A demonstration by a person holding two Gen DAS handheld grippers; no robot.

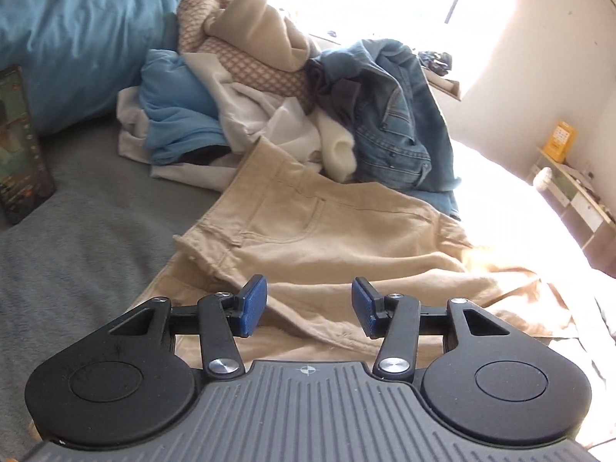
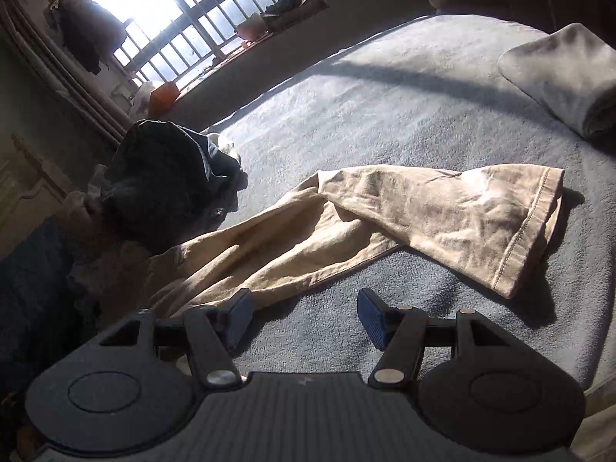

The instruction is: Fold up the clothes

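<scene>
Surface: bed (image 2: pixel 404 88) under a grey-blue fleecy cover, sun falling across it in a hard band. Room: barred window (image 2: pixel 200 30) with clutter on the sill, dark clothing hung beside it; pale wall; a low shelf unit (image 1: pixel 573 196) at the far side with a yellow box (image 1: pixel 561 140) on top. A phone (image 1: pixel 21 142) stands propped at the bed's edge, screen lit. A blue pillow (image 1: pixel 77 34) lies behind the pile.

No bins or baskets in view. Loose pile (image 1: pixel 269 88) on the bed: blue jeans, a light-blue top, white pieces, a beige hooded garment, a patterned pink item.

Task item: tan trousers (image 1: pixel 308 231) lie spread on the cover, waistband and back pocket up, touching the pile; one leg (image 2: pixel 442 208) is bent back across the other, hem toward the foot of the bed. A folded grey cloth (image 2: pixel 566 77) sits well apart.

Left gripper (image 1: pixel 310 304): jaws partly apart, nothing between them, above the trousers. Right gripper (image 2: pixel 306 317): jaws wider, empty, over bare cover just beside the leg
</scene>
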